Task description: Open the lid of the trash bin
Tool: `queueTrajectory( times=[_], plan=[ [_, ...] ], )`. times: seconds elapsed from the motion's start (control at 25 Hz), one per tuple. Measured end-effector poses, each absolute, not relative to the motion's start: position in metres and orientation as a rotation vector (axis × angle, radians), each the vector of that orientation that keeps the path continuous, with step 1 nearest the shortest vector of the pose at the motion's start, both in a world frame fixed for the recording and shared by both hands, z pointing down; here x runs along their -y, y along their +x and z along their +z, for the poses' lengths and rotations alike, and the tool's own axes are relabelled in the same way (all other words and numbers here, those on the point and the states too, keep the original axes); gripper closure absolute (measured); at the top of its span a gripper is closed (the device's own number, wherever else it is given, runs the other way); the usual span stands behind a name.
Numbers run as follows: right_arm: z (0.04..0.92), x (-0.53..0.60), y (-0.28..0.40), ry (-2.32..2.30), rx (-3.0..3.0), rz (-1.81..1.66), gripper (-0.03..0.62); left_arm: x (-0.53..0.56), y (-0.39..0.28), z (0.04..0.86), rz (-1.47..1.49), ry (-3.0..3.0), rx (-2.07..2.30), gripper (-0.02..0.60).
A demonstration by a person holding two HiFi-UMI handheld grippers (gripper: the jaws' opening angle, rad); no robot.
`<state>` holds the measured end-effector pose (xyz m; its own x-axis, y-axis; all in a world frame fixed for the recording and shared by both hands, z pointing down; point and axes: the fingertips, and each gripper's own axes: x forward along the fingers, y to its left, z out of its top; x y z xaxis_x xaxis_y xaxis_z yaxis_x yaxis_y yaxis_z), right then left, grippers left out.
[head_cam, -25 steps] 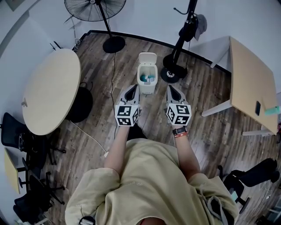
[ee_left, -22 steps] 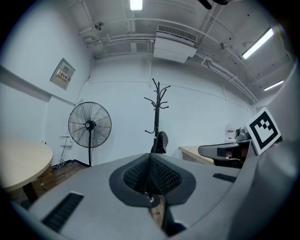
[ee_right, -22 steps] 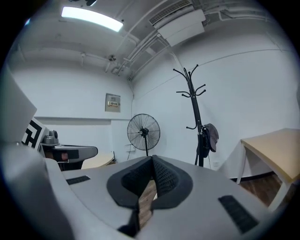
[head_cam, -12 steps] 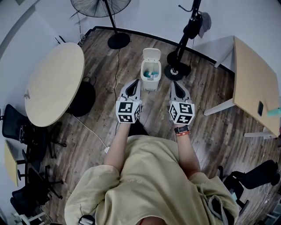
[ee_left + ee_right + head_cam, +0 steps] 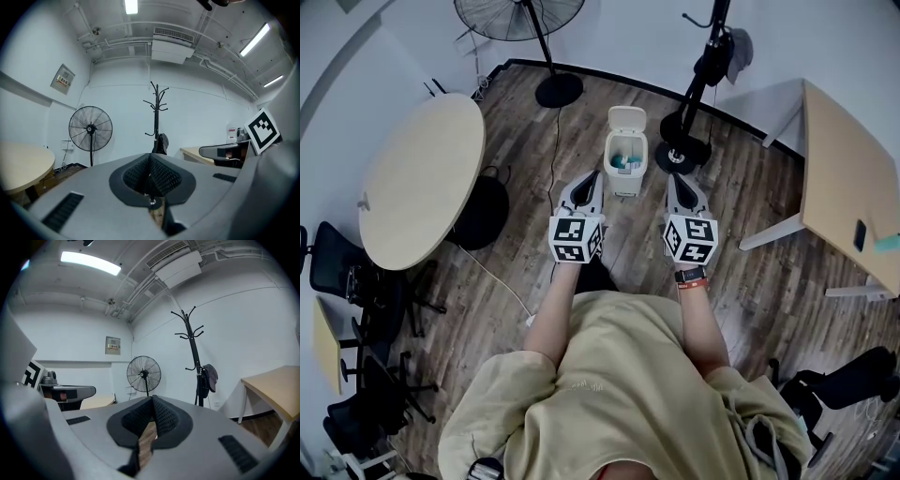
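A small white trash bin (image 5: 625,167) stands on the wooden floor in the head view, its lid (image 5: 626,119) tipped up and back, blue and white litter showing inside. My left gripper (image 5: 589,180) hangs just left of the bin and my right gripper (image 5: 675,182) just right of it, both above the floor and apart from the bin. Each is shut with nothing held. In the left gripper view the jaws of my left gripper (image 5: 150,161) meet, and in the right gripper view the jaws of my right gripper (image 5: 152,405) meet too. Neither gripper view shows the bin.
A coat stand (image 5: 694,89) rises just right of the bin, and a pedestal fan (image 5: 534,37) stands behind on the left. A round table (image 5: 417,183) is on the left, a rectangular desk (image 5: 848,178) on the right. A cable (image 5: 551,141) runs across the floor.
Both grippers and the view have drawn back a little from the bin, which now sits higher and smaller in the head view. The lid stays up.
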<state>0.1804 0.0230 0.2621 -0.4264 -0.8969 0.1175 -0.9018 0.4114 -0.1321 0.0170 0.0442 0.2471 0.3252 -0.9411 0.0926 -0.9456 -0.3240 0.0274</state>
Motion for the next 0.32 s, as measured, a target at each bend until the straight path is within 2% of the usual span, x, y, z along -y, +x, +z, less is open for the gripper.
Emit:
queueTrajectory(
  times=[0.32],
  plan=[
    [0.270,0.022,0.174,1.621,2.622,0.313,0.586,-0.004,0.016,0.256,0.125,2.471,1.765,0.557]
  ],
)
